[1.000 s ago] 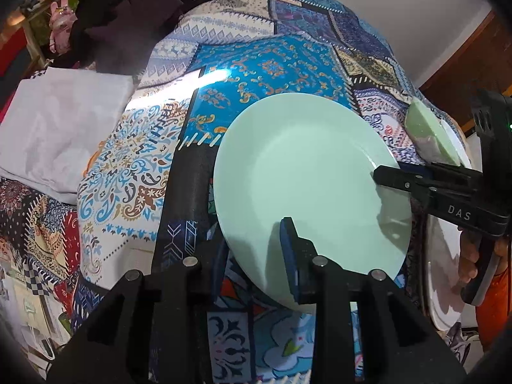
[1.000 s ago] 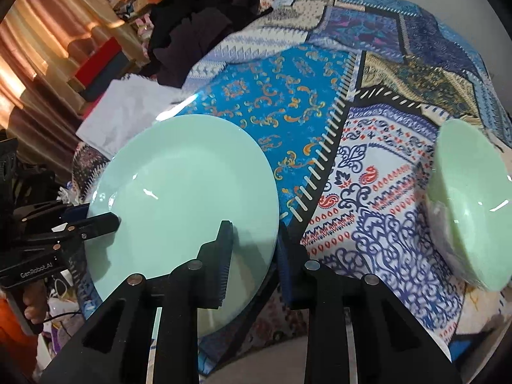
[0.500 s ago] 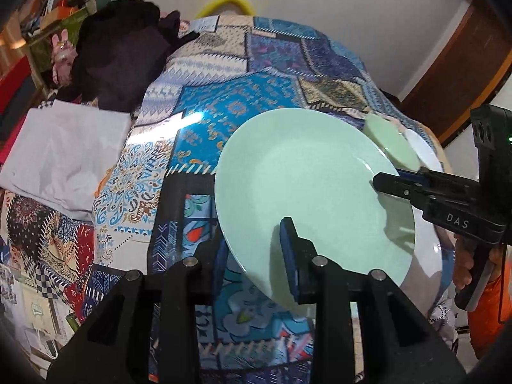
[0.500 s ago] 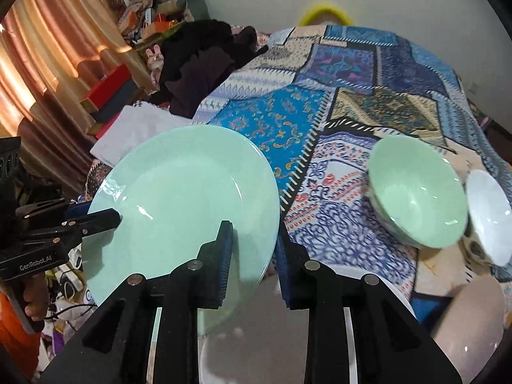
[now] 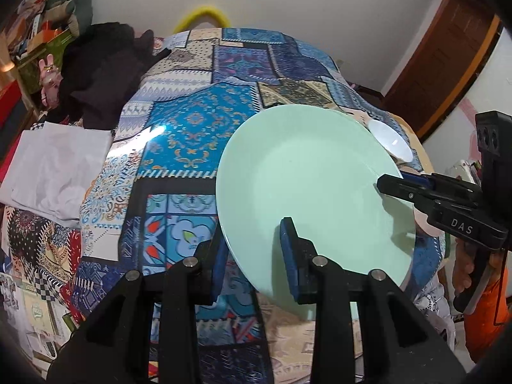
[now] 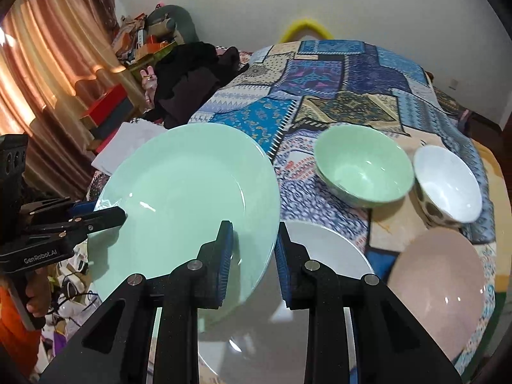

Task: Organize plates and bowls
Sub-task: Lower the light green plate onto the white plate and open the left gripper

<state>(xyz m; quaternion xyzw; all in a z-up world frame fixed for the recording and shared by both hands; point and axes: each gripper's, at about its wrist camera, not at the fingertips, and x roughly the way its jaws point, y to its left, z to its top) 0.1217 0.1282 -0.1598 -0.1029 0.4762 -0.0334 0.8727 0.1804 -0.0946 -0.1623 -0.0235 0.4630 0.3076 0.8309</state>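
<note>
1. Left gripper [image 5: 252, 256]: my jaws are clamped on the near rim of the green plate [image 5: 307, 188], one pad over the face, the other under the edge.
2. Right gripper [image 6: 252, 252]: closed narrow on the opposite rim of the same plate, top and bottom pads pinching the edge.
3. Green plate: carried between both grippers, clear of the patterned tablecloth [image 5: 192, 128], tilted rather than level.
4. Handling note: I judge the step to be carrying the plate over to the white plate [image 6: 323, 246] below my right jaws for stacking. Both grips should stay firm and matched; the plate should come level before lowering, and neither side should let go first.
5. Nearby stock: green bowl [image 6: 361, 166], white bowl [image 6: 448, 185] touching or just beside it, pink plate [image 6: 438, 278] near the table edge. Whether the pink plate overlaps the white one I cannot tell.
6. Pose: both grippers point steeply downward; a hand [image 5: 464, 265] grips the right handle at frame edge.
</note>
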